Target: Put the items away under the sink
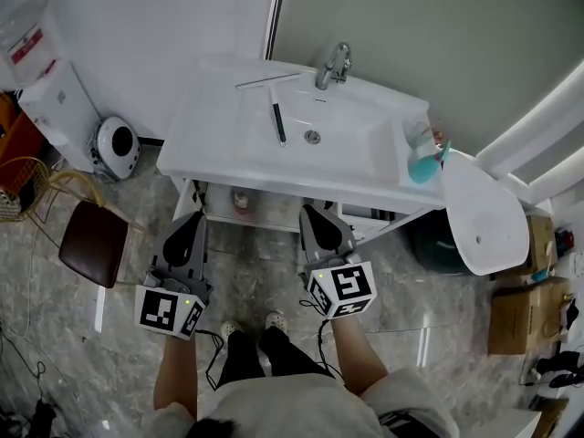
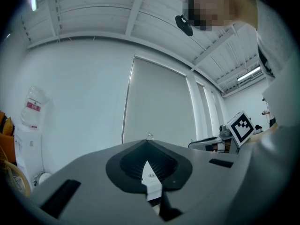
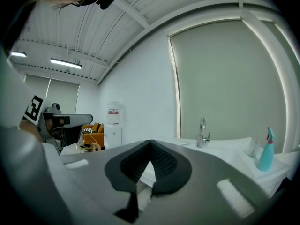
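Note:
A white sink vanity (image 1: 228, 149) stands ahead of me with a faucet (image 1: 334, 65) at the back. A squeegee (image 1: 276, 108) lies in the basin. A teal spray bottle (image 1: 422, 164) and a clear cup (image 1: 416, 135) stand on the counter's right end. On the open shelf (image 1: 274, 213) under the sink sits a small pinkish bottle (image 1: 241, 202). My left gripper (image 1: 194, 219) and right gripper (image 1: 315, 210) are held level in front of that shelf, both shut and with nothing in them. The right gripper view shows the faucet (image 3: 202, 132) and spray bottle (image 3: 266, 154) beyond the shut jaws.
A dark-seated chair (image 1: 91, 242) and a water dispenser (image 1: 41, 71) stand at the left, with a round white appliance (image 1: 117, 146) on the floor. A white oval fixture (image 1: 484, 213) and cardboard boxes (image 1: 520, 313) are at the right. The person's feet (image 1: 251, 322) are on marble floor.

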Available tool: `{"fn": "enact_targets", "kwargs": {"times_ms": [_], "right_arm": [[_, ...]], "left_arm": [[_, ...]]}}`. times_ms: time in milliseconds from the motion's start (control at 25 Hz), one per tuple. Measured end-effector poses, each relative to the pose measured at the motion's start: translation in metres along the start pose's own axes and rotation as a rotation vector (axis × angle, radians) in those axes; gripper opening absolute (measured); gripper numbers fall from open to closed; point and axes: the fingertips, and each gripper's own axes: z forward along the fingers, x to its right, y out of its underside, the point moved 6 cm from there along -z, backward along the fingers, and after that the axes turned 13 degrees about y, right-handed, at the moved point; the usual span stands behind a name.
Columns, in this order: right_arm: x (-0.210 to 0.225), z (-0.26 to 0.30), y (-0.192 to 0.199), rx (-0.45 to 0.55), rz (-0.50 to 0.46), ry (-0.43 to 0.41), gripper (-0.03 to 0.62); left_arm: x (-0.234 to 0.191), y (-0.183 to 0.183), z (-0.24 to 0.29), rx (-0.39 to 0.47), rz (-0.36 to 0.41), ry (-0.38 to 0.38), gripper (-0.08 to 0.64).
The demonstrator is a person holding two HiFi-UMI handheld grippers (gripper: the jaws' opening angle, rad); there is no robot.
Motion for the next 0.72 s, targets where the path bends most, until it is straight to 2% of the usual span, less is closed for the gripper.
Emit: {"fn": "enact_targets", "kwargs": {"times_ms": [360,720], "right_arm": [[0.002,-0.014,-0.037,0.071,-0.005,0.011,0.011],[0.005,-0.027,-0.055,0.106,-0.017,0.014,0.011]], "left_arm": [[0.012,-0.038,-0.001,0.028,0.05,-0.008,-0.002],[0.019,-0.055,-0.003,0.063,0.072,-0.009,-0.002]]}}
